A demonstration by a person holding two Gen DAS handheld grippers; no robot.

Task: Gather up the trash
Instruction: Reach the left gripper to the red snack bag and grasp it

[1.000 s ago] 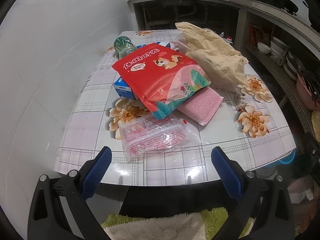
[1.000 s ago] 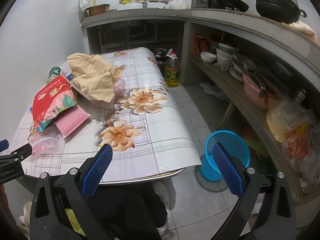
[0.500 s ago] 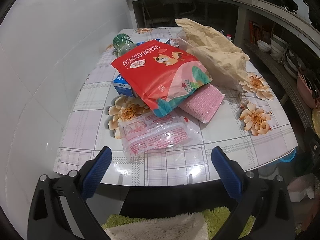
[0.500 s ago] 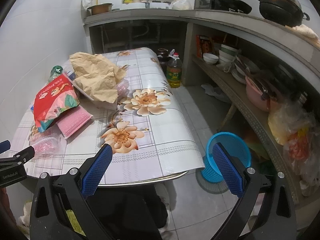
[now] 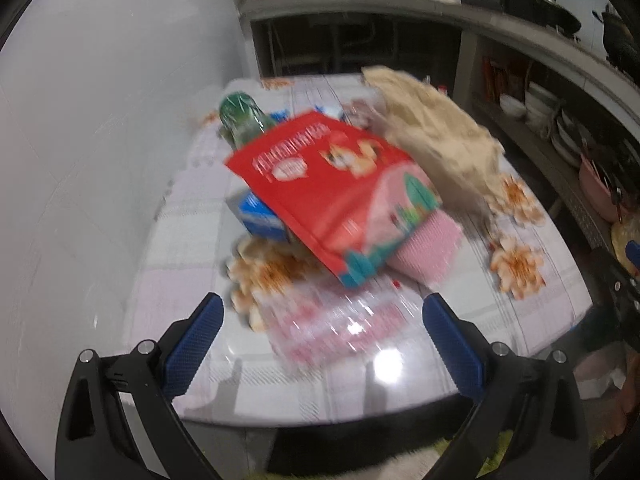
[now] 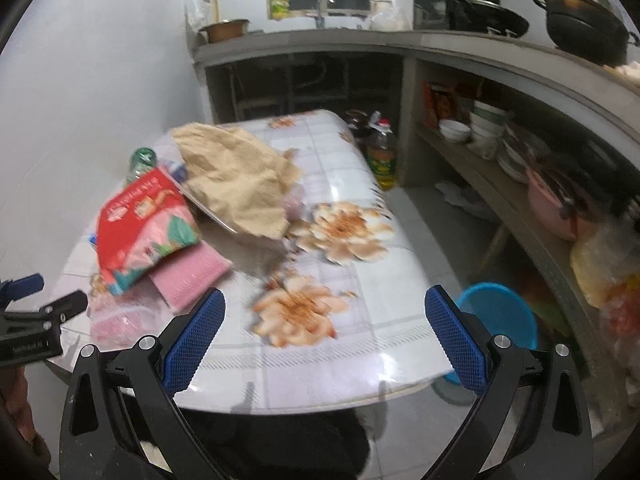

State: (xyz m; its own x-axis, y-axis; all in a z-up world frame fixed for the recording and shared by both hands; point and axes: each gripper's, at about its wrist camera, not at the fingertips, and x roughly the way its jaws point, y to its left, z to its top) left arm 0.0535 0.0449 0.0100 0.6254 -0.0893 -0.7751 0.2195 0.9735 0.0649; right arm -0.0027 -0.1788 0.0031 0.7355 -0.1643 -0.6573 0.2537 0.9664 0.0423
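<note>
Trash lies piled on a flower-print table [image 5: 520, 332]: a red snack bag [image 5: 336, 184], a clear pink wrapper [image 5: 336, 328] at the near edge, a pink pack [image 5: 428, 248], a blue carton [image 5: 260, 220], a green bottle [image 5: 240, 116] and crumpled brown paper [image 5: 440, 140]. My left gripper [image 5: 320, 332] is open, hovering just over the clear wrapper. My right gripper [image 6: 322, 326] is open above the table's near right part [image 6: 360, 344]; the red bag [image 6: 140, 220] and brown paper [image 6: 236, 184] lie to its left. Both views are motion-blurred.
A blue bin [image 6: 500, 320] stands on the floor right of the table. An oil bottle [image 6: 382, 156] stands behind it. Shelves with bowls [image 6: 480, 128] and a pink pot [image 6: 556, 204] run along the right. A white wall borders the left.
Both grippers have moved forward and closer over the table. The left one now reaches above the clear wrapper. Both stay open.
</note>
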